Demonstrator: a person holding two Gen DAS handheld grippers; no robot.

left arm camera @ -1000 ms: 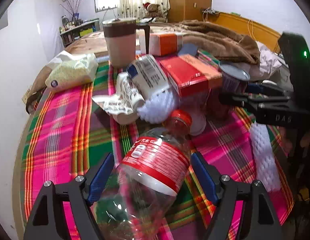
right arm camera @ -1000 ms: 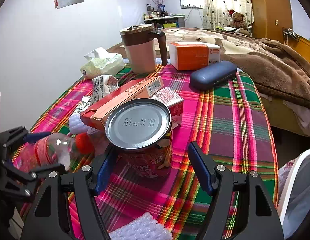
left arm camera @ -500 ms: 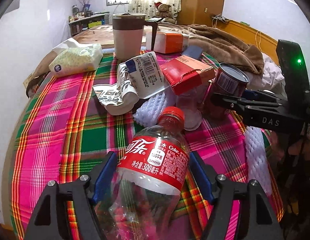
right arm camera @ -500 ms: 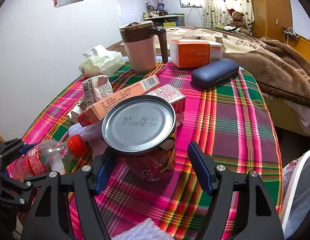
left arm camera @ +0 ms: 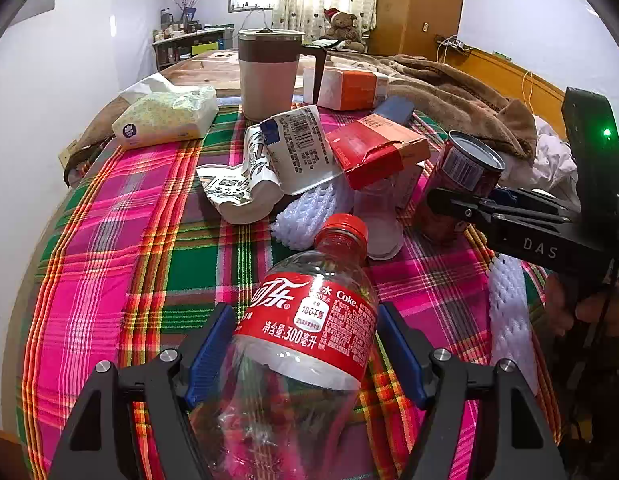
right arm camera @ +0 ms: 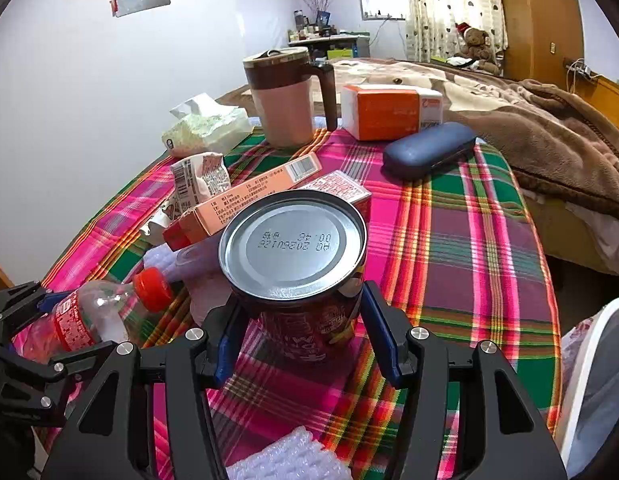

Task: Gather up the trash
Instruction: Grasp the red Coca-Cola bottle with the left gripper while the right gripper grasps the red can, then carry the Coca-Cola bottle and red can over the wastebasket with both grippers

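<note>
Claws have closed in: the left gripper (left arm camera: 305, 352) now squeezes the Coke bottle (left arm camera: 309, 320), the right gripper (right arm camera: 301, 332) hugs the red can (right arm camera: 297, 272). Both near, ready to lift off the plaid tablecloth (right arm camera: 469, 248).

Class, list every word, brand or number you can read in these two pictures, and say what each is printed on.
"Coke", "180千焦" and "净含量:300毫升": red label of the plastic bottle between the left tongs.
"DAS": side of the right tongs.
Stamped code, about "20260126": lid of the can between the right tongs; seen upside down, unsure.
Cartons, wrappers, barcodes: too small to read.
</note>
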